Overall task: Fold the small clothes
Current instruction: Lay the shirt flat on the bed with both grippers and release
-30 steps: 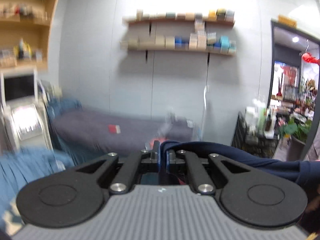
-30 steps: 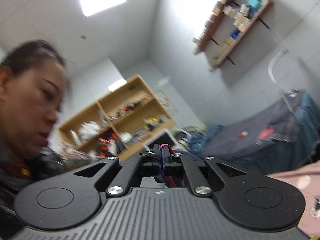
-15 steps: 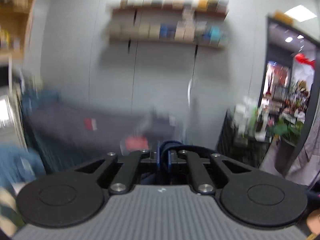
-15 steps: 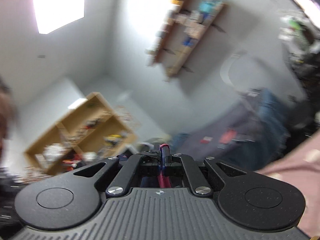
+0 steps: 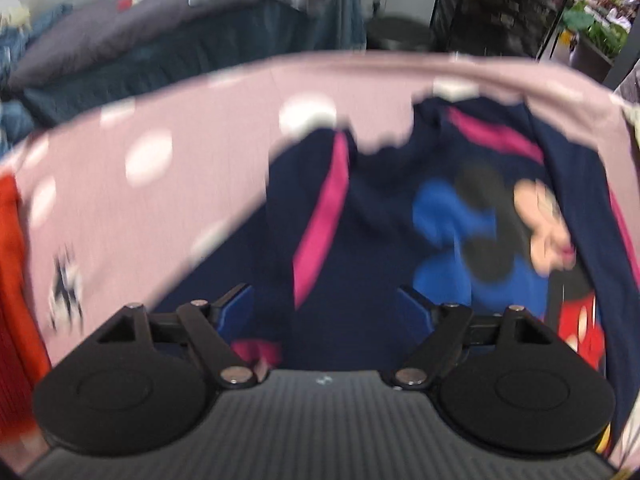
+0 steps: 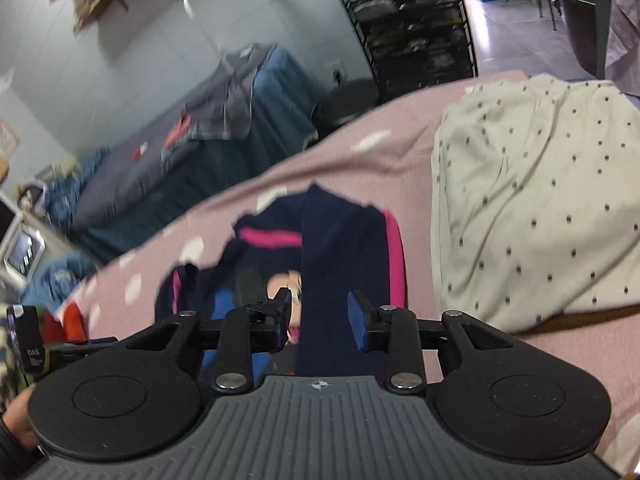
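A small navy-blue knit garment with bright pink stripes and a cartoon mouse print (image 5: 472, 216) lies spread on a pale pink bedsheet dotted with white spots (image 5: 120, 184). In the left wrist view it fills the frame from 12 to 4 o'clock; in the right wrist view it sits at centre, running down between the fingers. Its fabric looks soft and loosely rumpled, with one sleeve-like strip folded over the printed face.

The left gripper (image 5: 326, 304) has just been opening; its blue-padded jaws stand wide apart over navy cloth and press on nothing. The right gripper (image 6: 319, 316) has likewise just been opening, its jaws parted with a navy strip passing between them, untouched by the pads as far as can be seen.

A cream fabric sprinkled with small dark dots (image 6: 536, 208) lies crumpled at 2 o'clock in the right view, beside the garment. An orange-red ribbed cloth (image 5: 16, 280) is cut off at 9 o'clock in the left view. Motion blur softens the left picture, so the garment's hem and exact outline are hard to make out.
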A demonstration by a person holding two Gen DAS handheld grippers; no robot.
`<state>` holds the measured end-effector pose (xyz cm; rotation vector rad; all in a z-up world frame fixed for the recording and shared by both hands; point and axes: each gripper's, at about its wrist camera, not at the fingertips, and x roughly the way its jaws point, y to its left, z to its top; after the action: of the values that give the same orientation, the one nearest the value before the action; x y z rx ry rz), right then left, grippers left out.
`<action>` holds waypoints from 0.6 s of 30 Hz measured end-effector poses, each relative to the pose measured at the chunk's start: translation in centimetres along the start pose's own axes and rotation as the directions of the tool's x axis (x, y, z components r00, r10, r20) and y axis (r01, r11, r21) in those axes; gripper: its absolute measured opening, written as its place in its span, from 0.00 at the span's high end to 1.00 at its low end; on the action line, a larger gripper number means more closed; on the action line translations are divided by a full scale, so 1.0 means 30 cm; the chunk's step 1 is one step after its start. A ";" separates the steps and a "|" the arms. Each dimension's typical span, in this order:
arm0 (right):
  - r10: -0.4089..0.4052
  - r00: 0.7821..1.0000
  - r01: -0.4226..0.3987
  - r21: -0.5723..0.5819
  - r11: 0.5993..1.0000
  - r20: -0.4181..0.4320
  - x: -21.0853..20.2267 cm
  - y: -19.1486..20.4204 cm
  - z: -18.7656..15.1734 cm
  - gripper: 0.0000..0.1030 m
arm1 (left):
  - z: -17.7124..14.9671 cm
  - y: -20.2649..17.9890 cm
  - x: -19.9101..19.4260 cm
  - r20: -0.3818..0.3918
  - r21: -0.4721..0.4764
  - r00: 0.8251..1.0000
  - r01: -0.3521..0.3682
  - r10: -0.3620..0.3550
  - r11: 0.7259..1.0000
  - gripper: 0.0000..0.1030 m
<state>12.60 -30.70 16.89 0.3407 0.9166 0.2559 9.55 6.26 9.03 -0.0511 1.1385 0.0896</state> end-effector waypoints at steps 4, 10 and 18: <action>-0.027 0.996 0.024 -0.030 0.999 -0.086 0.023 0.001 -0.087 0.35 | -0.180 -0.009 -0.009 -0.081 0.004 0.997 0.001 -0.001 1.000 0.21; -0.087 0.959 0.055 -0.125 0.991 -0.269 0.056 -0.009 -0.247 0.35 | -0.377 -0.031 -0.024 -0.200 0.019 0.978 0.057 -0.052 0.998 0.13; -0.077 0.955 0.061 -0.065 0.996 -0.287 0.018 -0.090 -0.351 0.04 | -0.503 -0.053 0.011 -0.284 -0.032 0.950 0.123 -0.127 0.992 0.00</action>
<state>4.58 -31.09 9.54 0.2215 1.2058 0.2707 -3.79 3.39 2.43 -0.1529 1.4213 -0.0245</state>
